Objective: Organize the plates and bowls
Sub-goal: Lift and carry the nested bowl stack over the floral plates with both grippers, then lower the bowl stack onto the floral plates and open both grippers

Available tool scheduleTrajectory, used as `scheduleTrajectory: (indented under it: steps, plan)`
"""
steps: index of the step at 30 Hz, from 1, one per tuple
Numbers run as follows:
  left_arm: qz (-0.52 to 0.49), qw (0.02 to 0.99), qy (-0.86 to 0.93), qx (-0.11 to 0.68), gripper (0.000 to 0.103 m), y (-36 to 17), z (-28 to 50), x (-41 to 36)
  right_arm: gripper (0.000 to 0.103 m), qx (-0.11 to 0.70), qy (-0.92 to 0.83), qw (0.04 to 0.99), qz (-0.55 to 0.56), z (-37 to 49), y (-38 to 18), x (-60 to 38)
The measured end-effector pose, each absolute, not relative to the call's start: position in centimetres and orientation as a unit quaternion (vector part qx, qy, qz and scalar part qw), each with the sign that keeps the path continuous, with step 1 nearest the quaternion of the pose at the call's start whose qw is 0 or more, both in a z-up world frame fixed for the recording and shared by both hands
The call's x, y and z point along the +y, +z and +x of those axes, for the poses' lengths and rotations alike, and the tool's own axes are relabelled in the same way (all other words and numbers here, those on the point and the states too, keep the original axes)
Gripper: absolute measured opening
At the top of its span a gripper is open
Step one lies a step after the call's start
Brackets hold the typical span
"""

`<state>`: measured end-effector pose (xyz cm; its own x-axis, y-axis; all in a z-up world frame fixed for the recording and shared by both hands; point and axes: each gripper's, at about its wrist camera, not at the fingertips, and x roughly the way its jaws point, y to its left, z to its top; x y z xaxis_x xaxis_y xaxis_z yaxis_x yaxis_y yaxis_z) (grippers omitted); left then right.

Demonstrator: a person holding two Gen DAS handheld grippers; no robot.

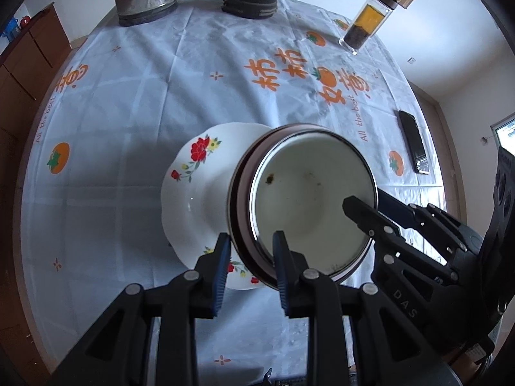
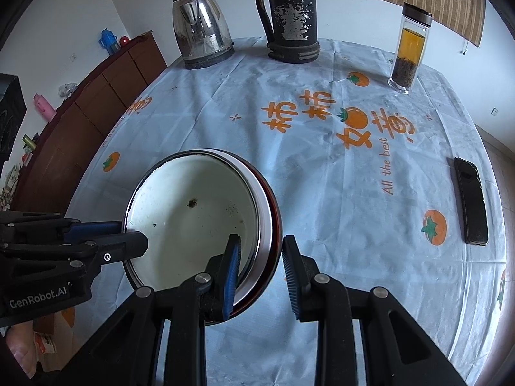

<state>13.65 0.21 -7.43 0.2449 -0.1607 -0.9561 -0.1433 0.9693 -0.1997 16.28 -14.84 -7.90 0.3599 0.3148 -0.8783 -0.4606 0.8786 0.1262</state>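
Note:
An enamel bowl (image 1: 312,193), white inside with a dark red outside and a metal rim, hangs tilted above a white plate (image 1: 193,193) painted with red flowers. My left gripper (image 1: 251,251) is shut on the bowl's near wall, one blue pad outside and one inside. My right gripper (image 1: 363,199) grips the rim from the right. In the right wrist view the bowl (image 2: 193,212) sits low and left, with my right gripper (image 2: 260,251) shut across its wall. My left gripper (image 2: 132,234) clamps the opposite rim. The plate is hidden in that view.
A steel kettle (image 2: 202,29), a worn dark jug (image 2: 293,16) and a glass tea bottle (image 2: 408,51) stand at the far edge of the round table's printed cloth (image 2: 322,177). A black phone (image 2: 471,202) lies at the right. A wooden cabinet (image 2: 80,112) runs along the left.

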Motion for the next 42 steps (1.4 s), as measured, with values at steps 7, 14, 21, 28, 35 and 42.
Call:
scheduleTrajectory:
  steps: [7, 14, 21, 28, 35, 42]
  plan:
    - [-0.130, 0.776, 0.001, 0.617, 0.025, -7.9, 13.5, 1.3, 0.029, 0.517, 0.243, 0.817, -0.078, 16.4, -8.2, -13.6]
    - [-0.133, 0.774, 0.002, 0.619, 0.025, -8.1, 13.6, 1.8, 0.029, 0.520, 0.245, 0.814, -0.082, 16.5, -8.5, -13.0]
    - [-0.137, 0.771, 0.006, 0.622, 0.025, -8.5, 13.6, 2.4, 0.029, 0.524, 0.248, 0.810, -0.086, 16.7, -8.8, -12.4]
    - [-0.140, 0.766, 0.013, 0.627, 0.024, -9.1, 13.8, 3.0, 0.029, 0.529, 0.252, 0.805, -0.092, 16.8, -9.4, -11.7]
    - [-0.142, 0.763, 0.016, 0.630, 0.024, -9.4, 14.0, 3.2, 0.029, 0.534, 0.254, 0.801, -0.095, 17.0, -9.8, -11.4]
    - [-0.143, 0.761, 0.019, 0.632, 0.024, -9.7, 14.3, 3.3, 0.029, 0.538, 0.255, 0.798, -0.096, 17.3, -10.2, -11.2]
